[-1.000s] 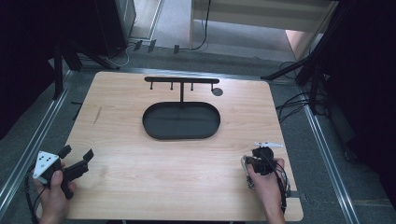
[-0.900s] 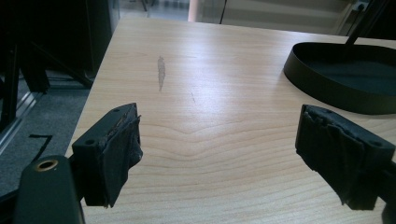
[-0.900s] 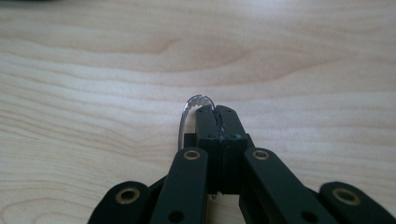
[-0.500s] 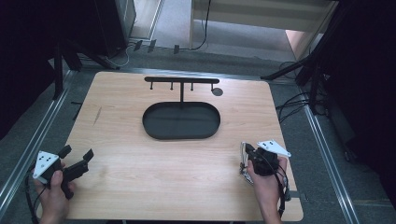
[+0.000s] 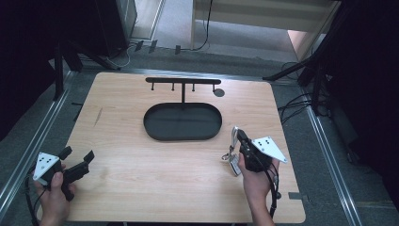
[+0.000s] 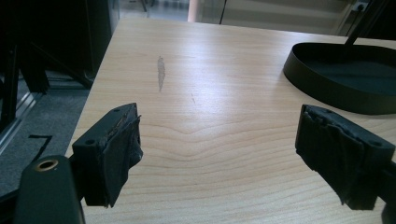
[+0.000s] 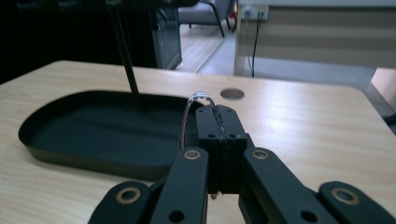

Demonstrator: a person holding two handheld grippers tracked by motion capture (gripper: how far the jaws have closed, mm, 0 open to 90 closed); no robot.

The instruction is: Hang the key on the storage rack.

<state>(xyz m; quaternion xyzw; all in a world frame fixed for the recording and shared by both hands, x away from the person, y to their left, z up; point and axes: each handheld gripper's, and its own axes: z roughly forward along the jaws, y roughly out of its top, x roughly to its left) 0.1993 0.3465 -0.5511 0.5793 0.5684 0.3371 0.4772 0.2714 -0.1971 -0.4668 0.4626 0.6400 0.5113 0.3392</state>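
Note:
A thin silvery chain [image 5: 230, 153] hangs from my right gripper [image 5: 238, 135], which is shut on it near the table's right front, just right of the black oval tray [image 5: 182, 123]. In the right gripper view the chain [image 7: 190, 105] arcs as a loop over the closed jaw tips of the right gripper [image 7: 217, 113], with the tray [image 7: 88, 130] straight behind. A black T-shaped stand [image 5: 182, 82] with small hooks rises from the tray's far edge. My left gripper [image 5: 76, 157] sits open over the left front corner, and the left gripper [image 6: 219, 140] has nothing between its jaws.
A round cable hole [image 5: 219, 92] lies in the wooden table [image 5: 141, 179] beyond the tray's right end. A grey scuff mark [image 6: 161, 72] marks the tabletop at the left. Metal rails and cables run on the floor at both sides.
My right gripper has moved forward and left toward the tray and turned, carrying the chain with it. The left gripper has stayed put.

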